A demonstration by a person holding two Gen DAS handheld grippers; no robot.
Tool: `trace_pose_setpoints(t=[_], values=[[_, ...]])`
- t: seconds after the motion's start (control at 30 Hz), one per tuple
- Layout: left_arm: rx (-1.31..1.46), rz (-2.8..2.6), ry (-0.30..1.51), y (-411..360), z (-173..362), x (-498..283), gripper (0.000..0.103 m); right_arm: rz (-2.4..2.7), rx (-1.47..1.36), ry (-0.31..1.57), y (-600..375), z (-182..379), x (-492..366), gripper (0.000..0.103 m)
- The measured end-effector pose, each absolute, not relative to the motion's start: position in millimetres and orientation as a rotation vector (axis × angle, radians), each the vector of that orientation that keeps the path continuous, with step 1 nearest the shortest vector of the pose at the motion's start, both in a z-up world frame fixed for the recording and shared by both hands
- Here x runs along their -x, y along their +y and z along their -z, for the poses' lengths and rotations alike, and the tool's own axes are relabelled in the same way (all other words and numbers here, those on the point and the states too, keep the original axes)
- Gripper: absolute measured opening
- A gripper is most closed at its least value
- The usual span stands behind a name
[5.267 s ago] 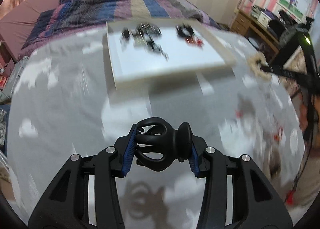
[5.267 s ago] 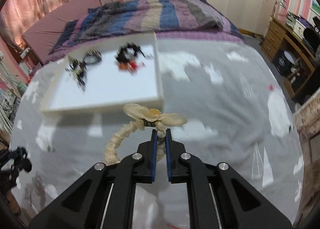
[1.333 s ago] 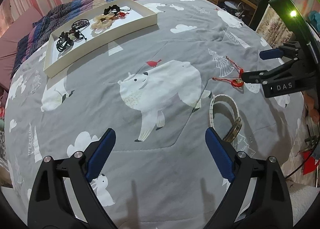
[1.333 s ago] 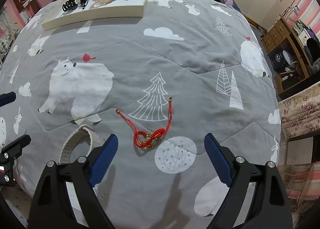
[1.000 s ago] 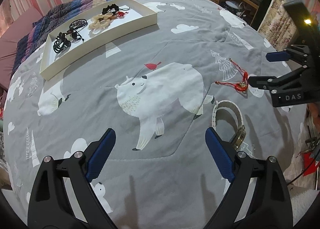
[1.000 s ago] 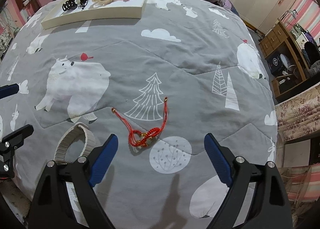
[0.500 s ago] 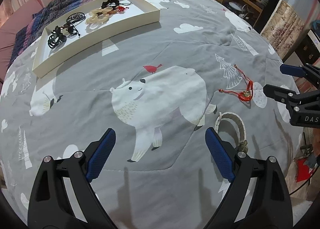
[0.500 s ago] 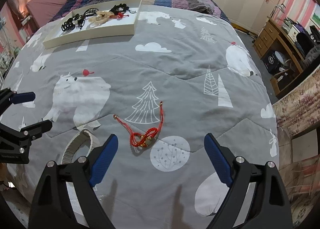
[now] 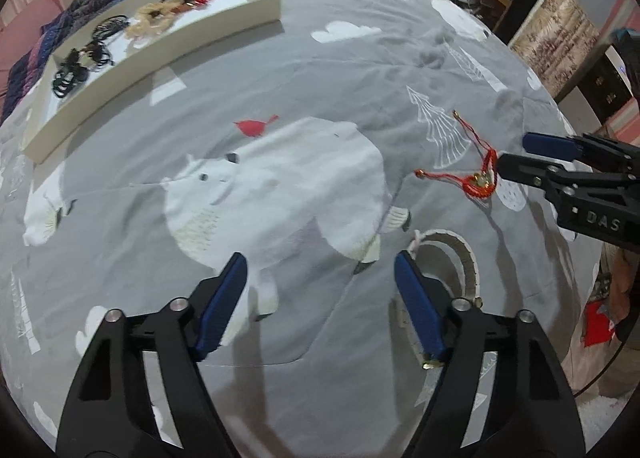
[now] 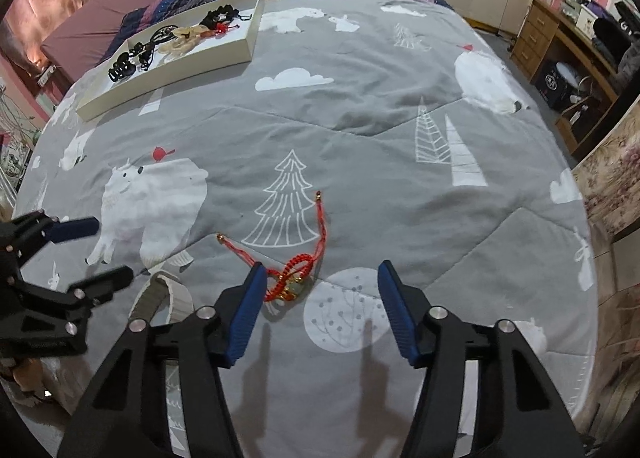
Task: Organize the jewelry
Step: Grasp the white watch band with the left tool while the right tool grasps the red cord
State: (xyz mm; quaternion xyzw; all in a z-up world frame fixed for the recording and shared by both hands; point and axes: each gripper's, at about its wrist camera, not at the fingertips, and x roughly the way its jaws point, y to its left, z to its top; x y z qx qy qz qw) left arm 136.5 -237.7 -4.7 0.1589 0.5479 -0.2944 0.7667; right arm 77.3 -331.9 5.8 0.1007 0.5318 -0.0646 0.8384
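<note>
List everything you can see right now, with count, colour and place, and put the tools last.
red cord bracelet: one, red with gold beads, on the quilt just ahead of the right tool, by the tree print.
beige strap: one, beige, looped on the quilt beside the left tool's right finger.
tray: one, cream, far left on the quilt near the striped blanket.
black hair pieces: several, black, left end of the tray.
cream hair piece: one, cream, middle of the tray.
quilt: one, grey with white bears, trees and clouds, covers the bed.
dresser: one, brown wood, right of the bed.
left tool: open, empty.
right tool: open, empty.
</note>
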Motion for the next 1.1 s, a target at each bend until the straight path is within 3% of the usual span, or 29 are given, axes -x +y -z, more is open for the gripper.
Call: trace_pose_setpoints(t=[0.2,0.43,0.6,0.8,1.1], values=[[-0.381,0.668,1.219,-246.1,14.0,-132.9,0.047,0.112,-0.219,1.166,-327.0,9.0,-82.6,0.039],[-0.414,0.675,1.198,-251.0,14.4,-126.8,0.035,0.099,-0.217,1.173,-323.4,15.2,-84.5,0.024],[-0.421,0.657,1.195,-251.5,14.7,-130.2,0.002,0.087,-0.202,1.167,-318.5,15.1,-85.6,0.013],[-0.392,0.665,1.205,-247.1,14.0,-133.8,0.000,0.097,-0.185,1.152,-319.8,11.5,-83.1,0.004],[-0.314,0.730,1.211,-239.8,3.1,-131.1,0.000,0.102,-0.189,1.148,-321.8,9.7,-81.5,0.004]])
